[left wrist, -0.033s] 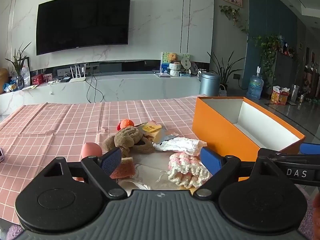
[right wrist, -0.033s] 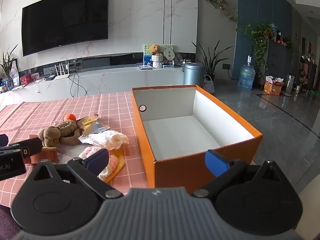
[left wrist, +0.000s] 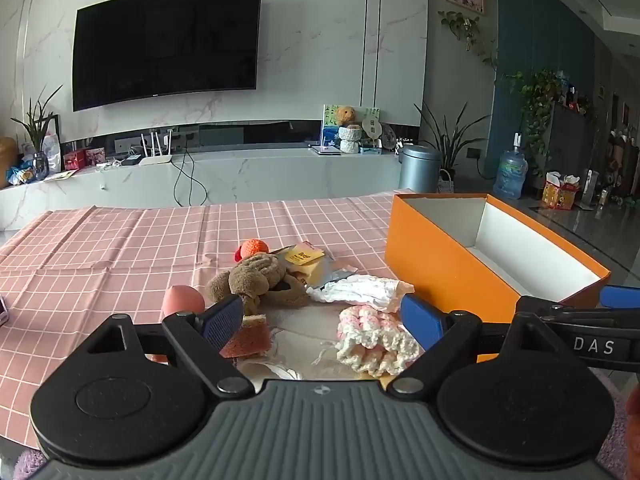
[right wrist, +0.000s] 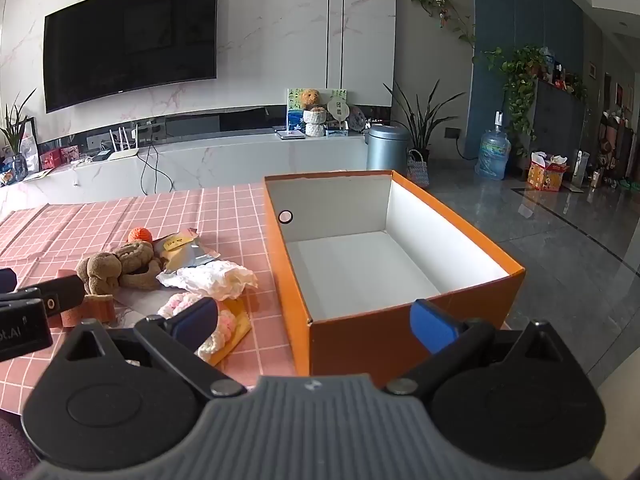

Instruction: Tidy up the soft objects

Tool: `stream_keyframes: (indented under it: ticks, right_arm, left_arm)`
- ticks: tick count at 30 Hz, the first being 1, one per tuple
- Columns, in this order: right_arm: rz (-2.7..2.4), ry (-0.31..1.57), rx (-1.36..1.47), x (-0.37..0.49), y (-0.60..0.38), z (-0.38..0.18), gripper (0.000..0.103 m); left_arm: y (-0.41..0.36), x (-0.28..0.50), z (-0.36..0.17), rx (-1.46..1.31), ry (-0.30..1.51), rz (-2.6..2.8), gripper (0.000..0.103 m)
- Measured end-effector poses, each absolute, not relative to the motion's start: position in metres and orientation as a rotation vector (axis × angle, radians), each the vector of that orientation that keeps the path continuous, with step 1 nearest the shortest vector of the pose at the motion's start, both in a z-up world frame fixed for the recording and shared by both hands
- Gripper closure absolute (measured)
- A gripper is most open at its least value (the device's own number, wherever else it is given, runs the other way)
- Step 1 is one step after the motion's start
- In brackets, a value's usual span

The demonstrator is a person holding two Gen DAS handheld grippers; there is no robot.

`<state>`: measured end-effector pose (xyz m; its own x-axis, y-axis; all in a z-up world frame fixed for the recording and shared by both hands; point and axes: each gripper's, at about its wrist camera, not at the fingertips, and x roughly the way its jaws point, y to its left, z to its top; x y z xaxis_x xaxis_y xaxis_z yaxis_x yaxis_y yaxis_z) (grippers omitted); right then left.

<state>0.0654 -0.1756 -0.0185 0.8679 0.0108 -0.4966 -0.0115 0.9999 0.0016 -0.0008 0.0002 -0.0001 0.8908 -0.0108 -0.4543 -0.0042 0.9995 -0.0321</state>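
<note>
A brown plush toy [left wrist: 256, 280], a crumpled white cloth [left wrist: 360, 290] and a pink-and-cream crocheted piece [left wrist: 372, 336] lie clustered near the counter's front edge, just left of the empty orange cardboard box [right wrist: 360, 336]. All look light and compressible, best pinched mid-bulk. The left hand-held gripper [left wrist: 322, 318] and right hand-held gripper [right wrist: 316, 320] both stand released, grasping nothing.

A dark television [left wrist: 166, 44] hangs on the white marble wall [left wrist: 312, 32] above a long pale console [left wrist: 224, 176]. Far right, leafy plants [left wrist: 532, 92] line a blue wall [left wrist: 540, 60] over glossy grey floor [right wrist: 540, 240].
</note>
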Motion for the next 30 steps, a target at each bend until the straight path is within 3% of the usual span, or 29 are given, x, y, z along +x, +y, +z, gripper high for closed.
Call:
stream_keyframes:
  ticks: [30]
  right_arm:
    - [0.014,0.532,-0.037,0.063,-0.17,-0.02,0.002]
  left_arm:
    - [0.006,-0.004,-0.003,-0.063,0.498,0.027,0.0]
